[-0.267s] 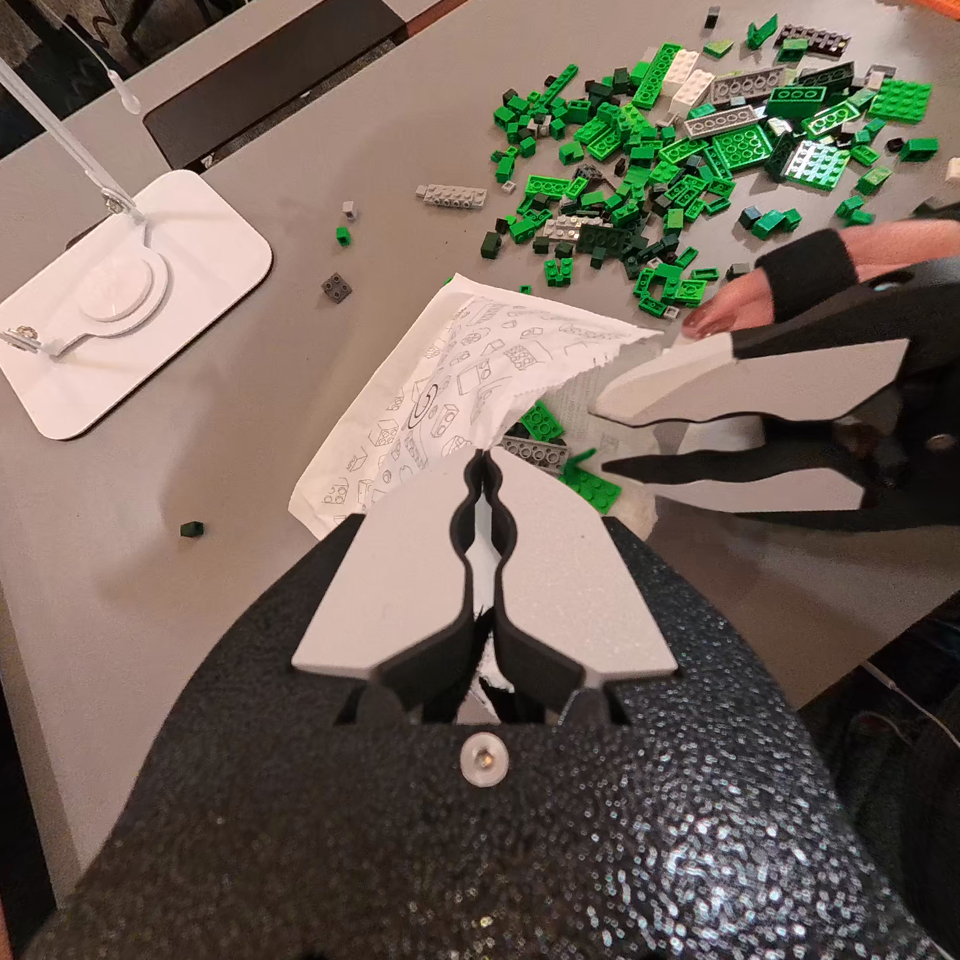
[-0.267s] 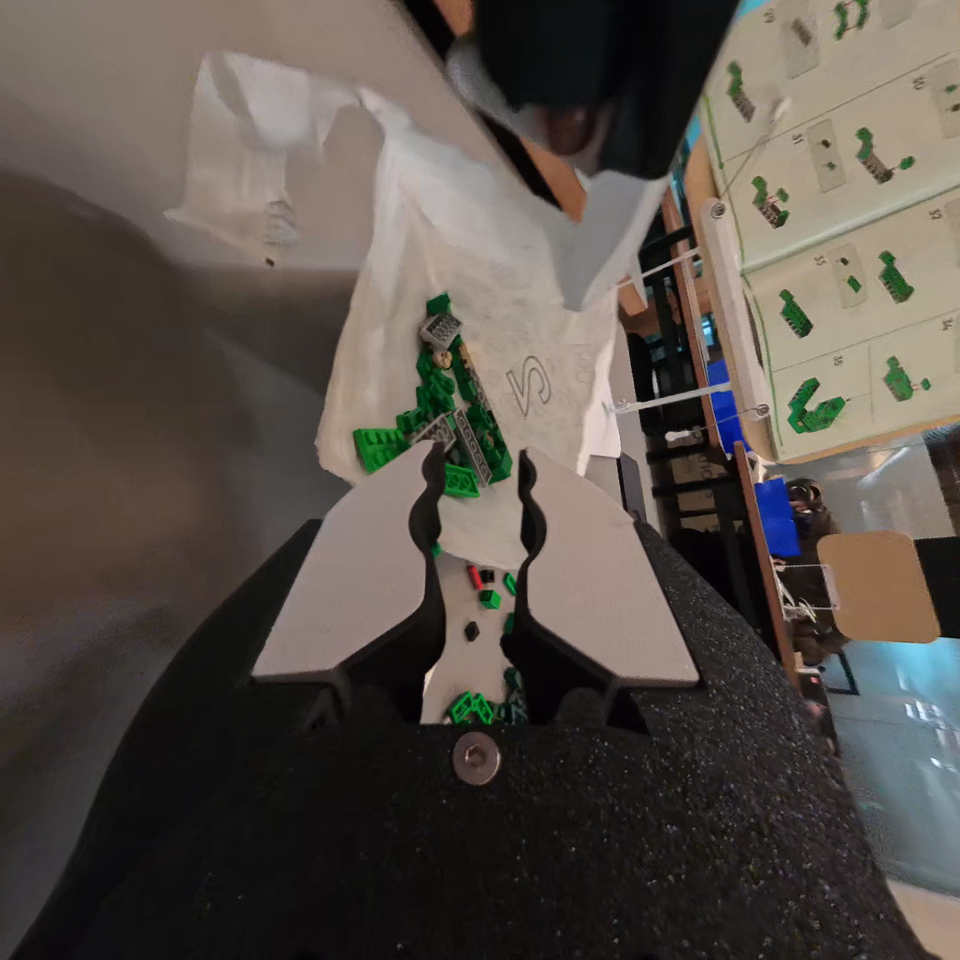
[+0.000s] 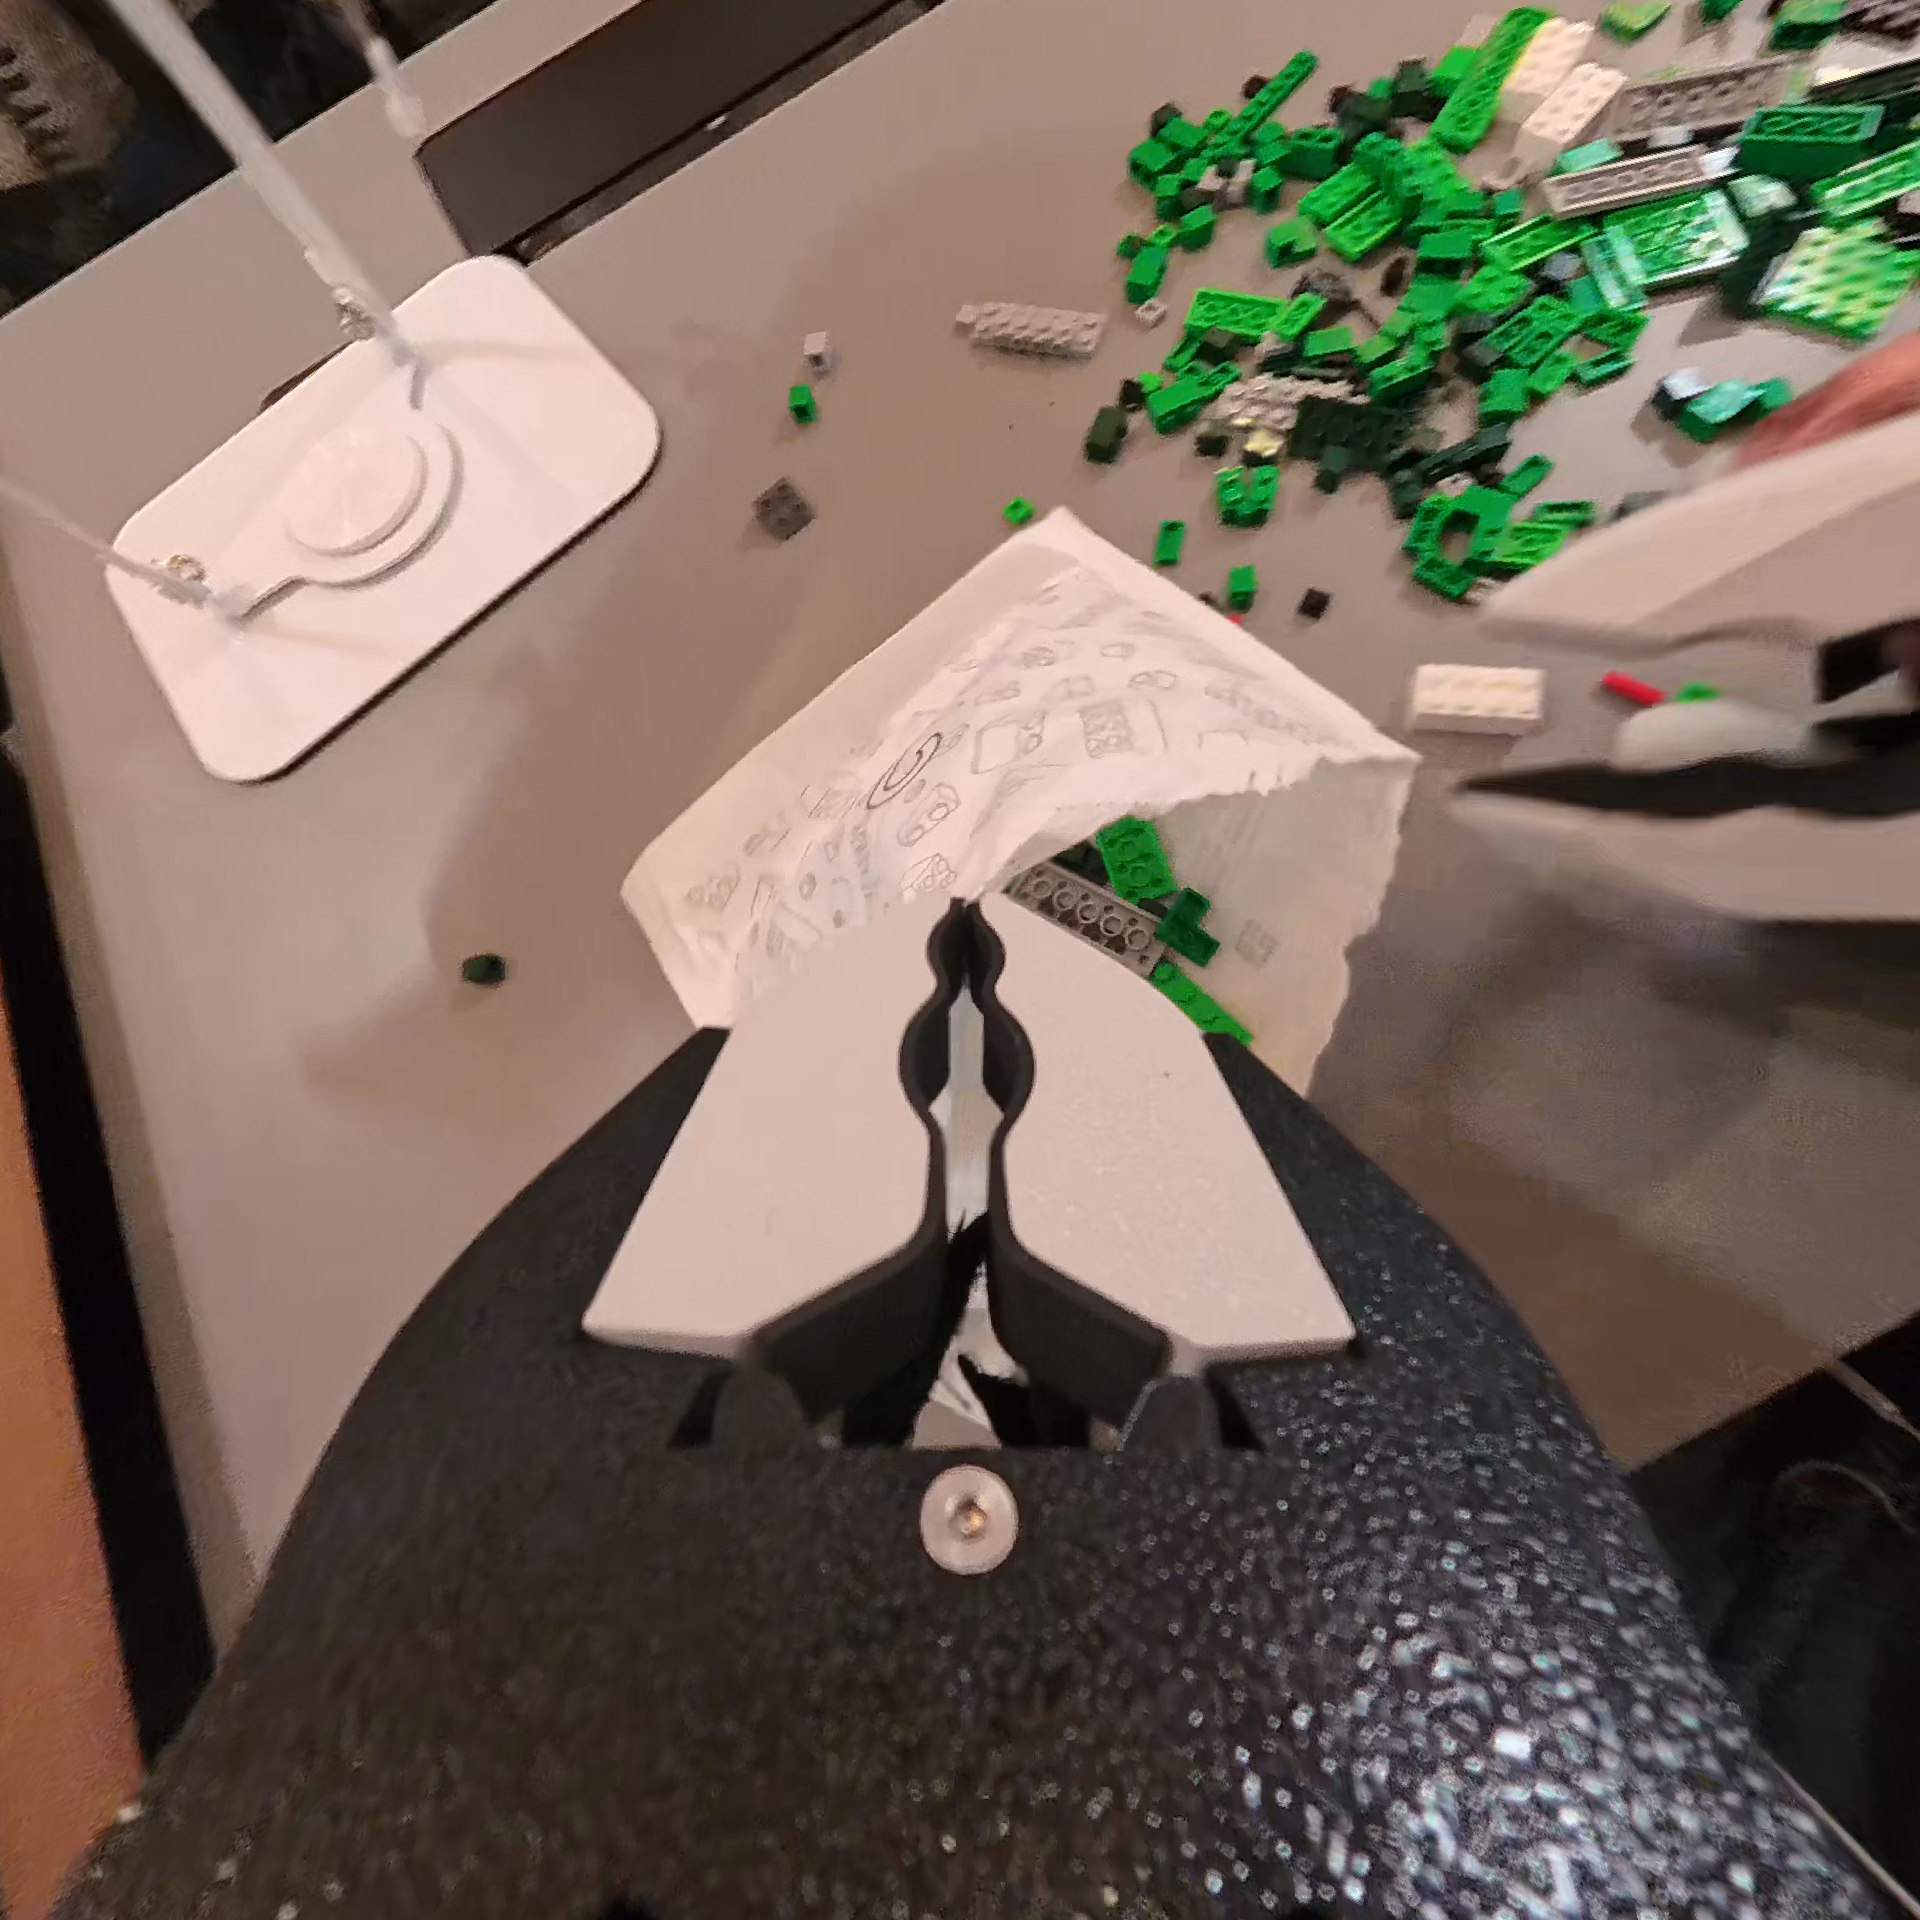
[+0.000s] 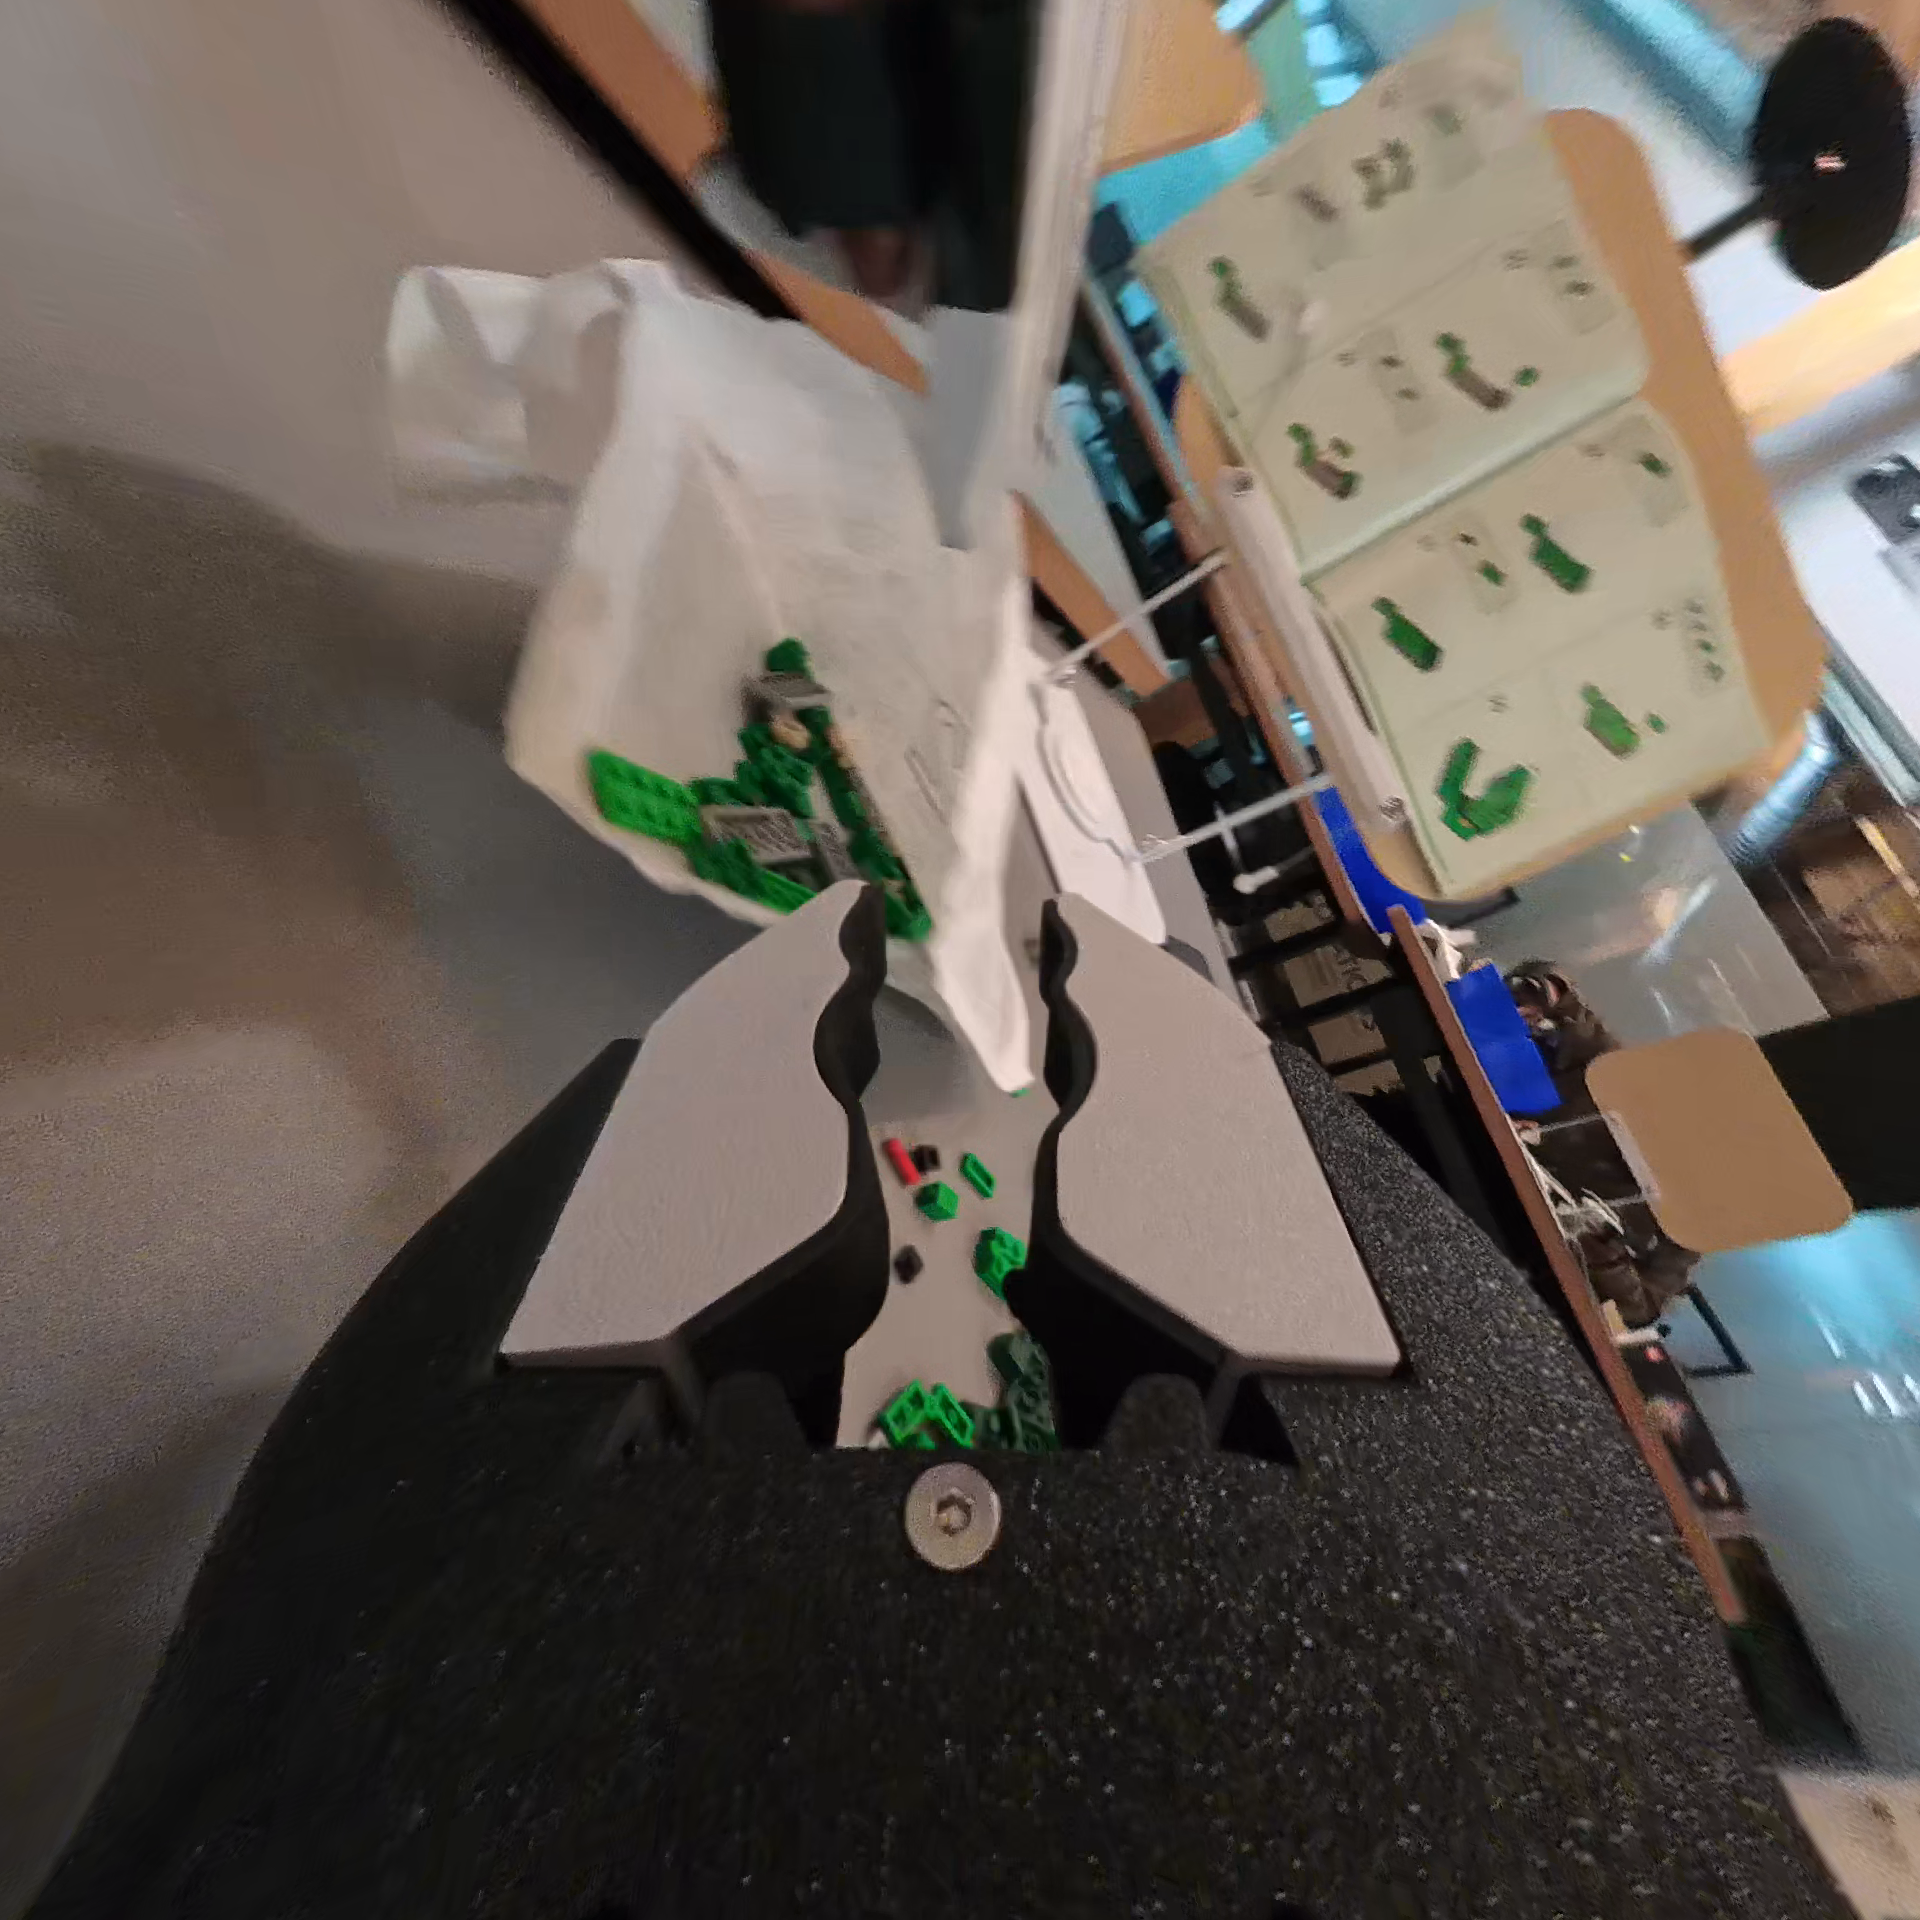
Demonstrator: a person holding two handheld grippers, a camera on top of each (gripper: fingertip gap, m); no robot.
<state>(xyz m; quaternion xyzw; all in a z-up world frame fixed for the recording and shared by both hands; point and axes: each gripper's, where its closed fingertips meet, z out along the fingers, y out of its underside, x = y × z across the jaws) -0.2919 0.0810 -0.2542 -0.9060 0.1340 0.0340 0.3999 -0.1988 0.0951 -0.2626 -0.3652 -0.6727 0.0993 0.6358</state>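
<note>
Paper is what my left claw has: its jaws are pressed together on the torn upper edge of a white printed paper bag, lifting that sheet like a tent while the lower sheet lies on the grey surface.

The bag's mouth is ripped open and ragged. A small cluster of green and grey bricks lies inside it, just beyond my fingertips, so by my reading the opening is done and the emptying is not.

The bag sits at the near edge of the surface. Its long axis seems to run across me, from the closed end on my left to the torn mouth on my right, and the mouth gapes toward my right claw.

That claw is spread and grips nothing. A loose flap of the bag hangs between its jaws, and I cannot tell whether it touches them.

Near the mouth a white brick and a few small pieces lie loose. Farther off spreads a big heap of green bricks. To the far left stands a white stand base, and its open instruction booklet shows in the right wrist view.
</note>
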